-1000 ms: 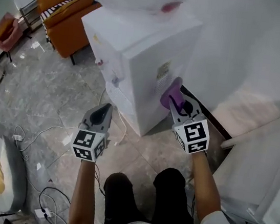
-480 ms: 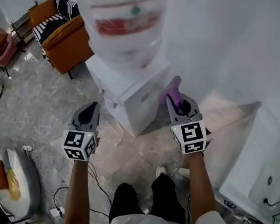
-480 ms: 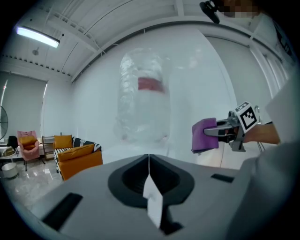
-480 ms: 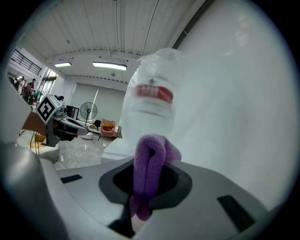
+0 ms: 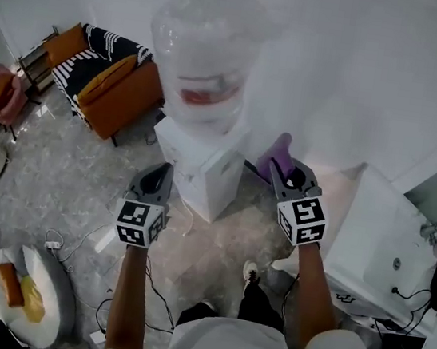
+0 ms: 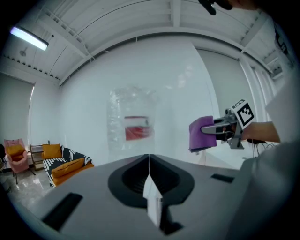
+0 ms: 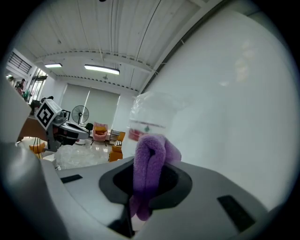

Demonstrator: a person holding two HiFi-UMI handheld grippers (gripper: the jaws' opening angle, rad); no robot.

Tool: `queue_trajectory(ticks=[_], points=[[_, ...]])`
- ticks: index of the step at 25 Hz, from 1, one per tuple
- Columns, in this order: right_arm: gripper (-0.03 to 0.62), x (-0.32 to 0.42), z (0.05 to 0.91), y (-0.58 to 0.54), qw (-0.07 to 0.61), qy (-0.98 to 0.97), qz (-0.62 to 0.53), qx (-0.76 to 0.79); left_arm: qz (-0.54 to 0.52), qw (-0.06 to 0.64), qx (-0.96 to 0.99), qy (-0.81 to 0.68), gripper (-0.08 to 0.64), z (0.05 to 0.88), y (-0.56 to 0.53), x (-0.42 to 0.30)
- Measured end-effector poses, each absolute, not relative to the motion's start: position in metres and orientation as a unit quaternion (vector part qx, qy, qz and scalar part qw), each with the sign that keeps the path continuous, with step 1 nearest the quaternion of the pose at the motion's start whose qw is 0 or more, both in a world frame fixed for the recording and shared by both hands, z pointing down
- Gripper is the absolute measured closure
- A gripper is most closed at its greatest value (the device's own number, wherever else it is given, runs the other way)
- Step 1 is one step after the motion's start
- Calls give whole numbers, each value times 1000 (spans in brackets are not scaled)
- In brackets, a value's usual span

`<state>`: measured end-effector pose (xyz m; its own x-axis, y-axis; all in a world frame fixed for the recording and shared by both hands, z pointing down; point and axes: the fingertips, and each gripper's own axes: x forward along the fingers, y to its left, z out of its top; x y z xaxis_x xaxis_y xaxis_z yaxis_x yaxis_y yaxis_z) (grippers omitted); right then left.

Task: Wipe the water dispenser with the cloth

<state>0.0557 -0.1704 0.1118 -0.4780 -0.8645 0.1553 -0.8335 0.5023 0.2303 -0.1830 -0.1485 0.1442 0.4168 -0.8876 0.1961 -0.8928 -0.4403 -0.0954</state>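
The white water dispenser stands against the wall with a clear bottle on top, its red label facing me; the bottle also shows in the left gripper view and the bottle in the right gripper view. My right gripper is shut on a purple cloth, held just right of the dispenser's upper part; whether it touches is unclear. The cloth bulges folded between the jaws. My left gripper hovers in front of the dispenser's lower left, shut and holding nothing.
An orange sofa with a striped cushion stands left of the dispenser. A white cabinet is at the right. Cables run over the marble floor, and a white round seat sits at lower left.
The view has pulled up and back, so the bottle now shows whole. Both grippers have risen; the cloth sits near the dispenser's top right instead of against its side.
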Motion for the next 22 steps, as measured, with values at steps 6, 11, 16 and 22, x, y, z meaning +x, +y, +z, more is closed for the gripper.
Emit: queue_trajectory(ticks=[6,11,16,22], points=[[529,54,60,-129,138,-846,-89,507,95,-14,847,-523,545,91,-122,-187],[529,54,35,-90,129,-845,-99,509,82,-29,848,-523,545,62,-87,-184],[529,54,31,-55,124,-844,-100,512,73,-31,858,-508,545,50,-47,-172],[529,46,16,-11,115,-846,-118,507,80,-56,860,-500,545,41,-3,-162]])
